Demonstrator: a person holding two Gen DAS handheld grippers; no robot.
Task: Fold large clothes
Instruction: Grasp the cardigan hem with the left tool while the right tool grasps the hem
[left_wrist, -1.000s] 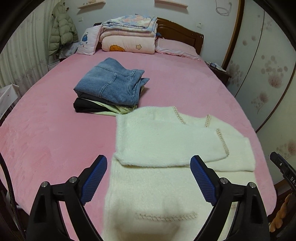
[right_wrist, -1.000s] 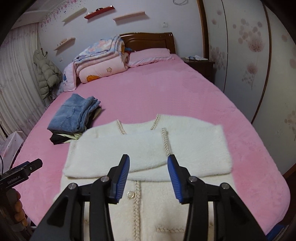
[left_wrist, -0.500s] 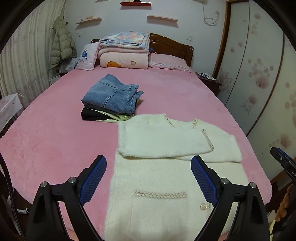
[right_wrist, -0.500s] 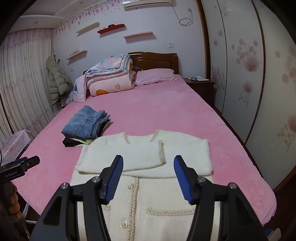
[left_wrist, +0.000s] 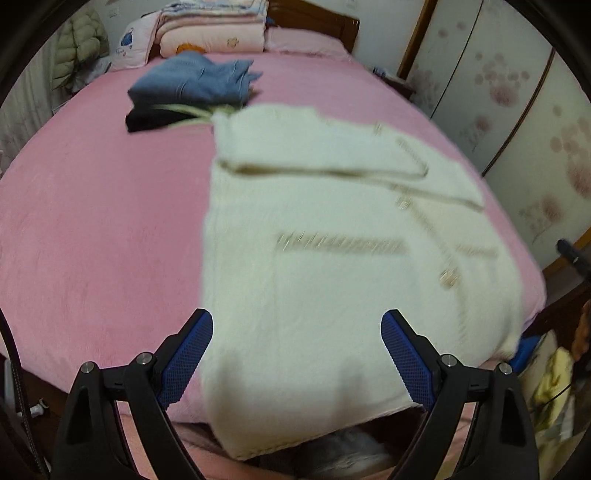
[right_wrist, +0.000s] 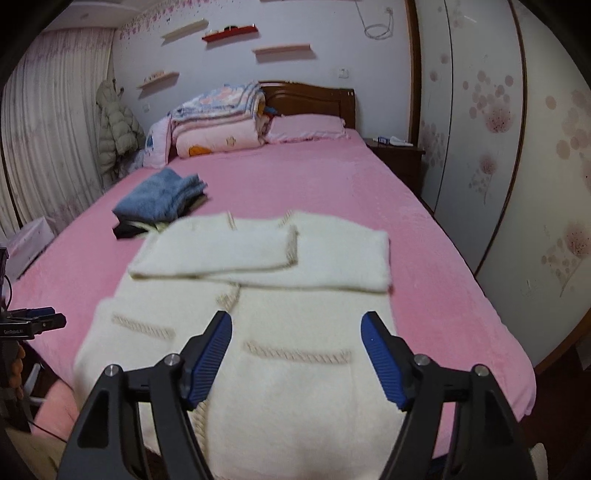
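Observation:
A cream fuzzy cardigan (left_wrist: 332, 236) lies flat on the pink bed (left_wrist: 92, 221), both sleeves folded across its chest; its hem hangs over the near bed edge. It also shows in the right wrist view (right_wrist: 280, 332). My left gripper (left_wrist: 297, 354) is open and empty, just above the cardigan's lower left part near the hem. My right gripper (right_wrist: 297, 354) is open and empty above the lower right front, over a braided pocket trim (right_wrist: 295, 356). The left gripper's tip (right_wrist: 33, 325) shows at the left edge of the right wrist view.
A pile of folded clothes with blue jeans on top (left_wrist: 195, 81) lies on the bed beyond the cardigan, also in the right wrist view (right_wrist: 159, 199). Folded quilts and pillows (right_wrist: 221, 118) sit at the headboard. A nightstand (right_wrist: 397, 155) and wardrobe doors (right_wrist: 517, 147) stand to the right.
Both grippers have pulled back toward the foot of the bed and dropped lower over the cardigan's hem. The right gripper's jaws have opened wider. The cardigan has not moved.

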